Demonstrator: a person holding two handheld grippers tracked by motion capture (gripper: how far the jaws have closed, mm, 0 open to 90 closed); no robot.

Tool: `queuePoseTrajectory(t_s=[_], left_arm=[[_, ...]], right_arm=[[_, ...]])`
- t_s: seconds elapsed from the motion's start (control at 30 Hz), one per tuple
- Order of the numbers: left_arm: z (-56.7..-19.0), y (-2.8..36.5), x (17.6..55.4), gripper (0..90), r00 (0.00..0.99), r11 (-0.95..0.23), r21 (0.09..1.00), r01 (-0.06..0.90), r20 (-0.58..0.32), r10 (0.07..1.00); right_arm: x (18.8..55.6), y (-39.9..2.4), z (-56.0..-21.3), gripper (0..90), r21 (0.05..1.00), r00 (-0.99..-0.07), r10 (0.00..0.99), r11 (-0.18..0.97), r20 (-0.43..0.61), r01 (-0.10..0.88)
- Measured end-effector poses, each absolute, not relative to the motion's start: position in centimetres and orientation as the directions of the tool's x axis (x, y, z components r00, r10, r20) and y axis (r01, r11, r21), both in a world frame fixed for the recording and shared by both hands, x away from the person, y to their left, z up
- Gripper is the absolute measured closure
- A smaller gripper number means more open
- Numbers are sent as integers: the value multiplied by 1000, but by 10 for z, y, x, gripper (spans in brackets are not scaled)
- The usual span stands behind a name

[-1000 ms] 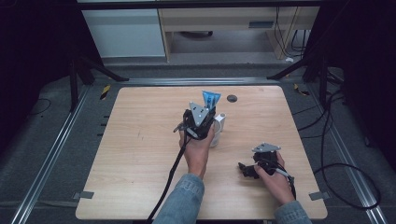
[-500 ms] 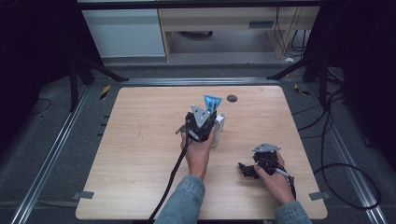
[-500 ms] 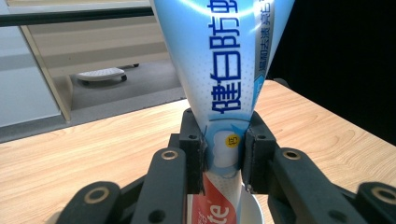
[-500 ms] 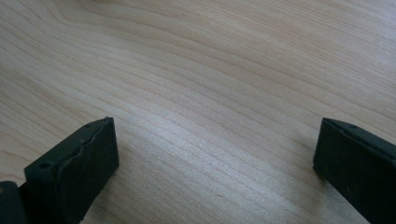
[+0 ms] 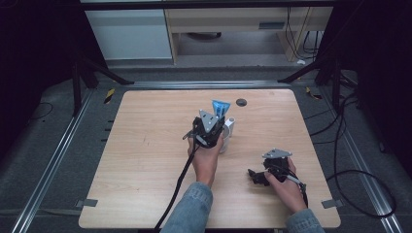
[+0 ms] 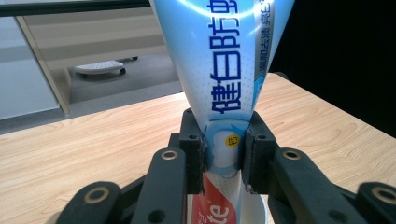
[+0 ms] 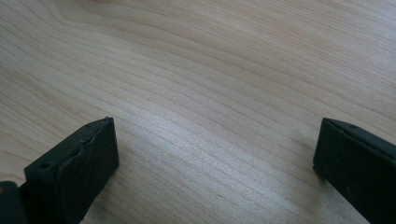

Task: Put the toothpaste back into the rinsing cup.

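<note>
A blue and white toothpaste tube [image 5: 219,106] stands upright near the table's middle, its wide crimped end up. My left gripper [image 5: 216,120] is shut on it. In the left gripper view the black jaws pinch the tube [image 6: 224,70] low on its body, above the red part, and the gripper [image 6: 223,149] holds it over a white cup [image 6: 254,212]. The cup [image 5: 228,130] stands just right of that hand. My right gripper [image 5: 253,174] sits low at the table's front right, held open. In its own view the right gripper [image 7: 215,149] has bare wood between its jaws.
A small black round disc [image 5: 241,102] lies on the wooden table [image 5: 145,145] behind the cup. Beyond the far edge are a white cabinet [image 5: 128,34] and a low shelf. Black stand legs and cables flank both sides of the table.
The left gripper has shifted slightly toward the person and to the right, carrying the tube with it. The right gripper has stayed put.
</note>
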State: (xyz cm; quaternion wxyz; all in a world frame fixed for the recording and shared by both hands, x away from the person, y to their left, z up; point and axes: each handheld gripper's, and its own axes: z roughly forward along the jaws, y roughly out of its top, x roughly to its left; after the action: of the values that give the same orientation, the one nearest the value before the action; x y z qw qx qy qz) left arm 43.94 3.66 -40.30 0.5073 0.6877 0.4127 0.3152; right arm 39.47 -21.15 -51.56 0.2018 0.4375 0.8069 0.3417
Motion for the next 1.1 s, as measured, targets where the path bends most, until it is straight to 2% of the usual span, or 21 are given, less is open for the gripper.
queuePoseTrajectory(t_s=[0.7, 1.1], left_arm=[[-404, 42, 443, 728, 448, -143, 940, 309, -11, 894], [-407, 37, 454, 726, 459, -202, 903, 378, 6, 888]], right_arm=[[395, -211, -515, 4, 727, -529, 848, 377, -22, 574], [395, -211, -516, 4, 729, -529, 848, 376, -23, 572]])
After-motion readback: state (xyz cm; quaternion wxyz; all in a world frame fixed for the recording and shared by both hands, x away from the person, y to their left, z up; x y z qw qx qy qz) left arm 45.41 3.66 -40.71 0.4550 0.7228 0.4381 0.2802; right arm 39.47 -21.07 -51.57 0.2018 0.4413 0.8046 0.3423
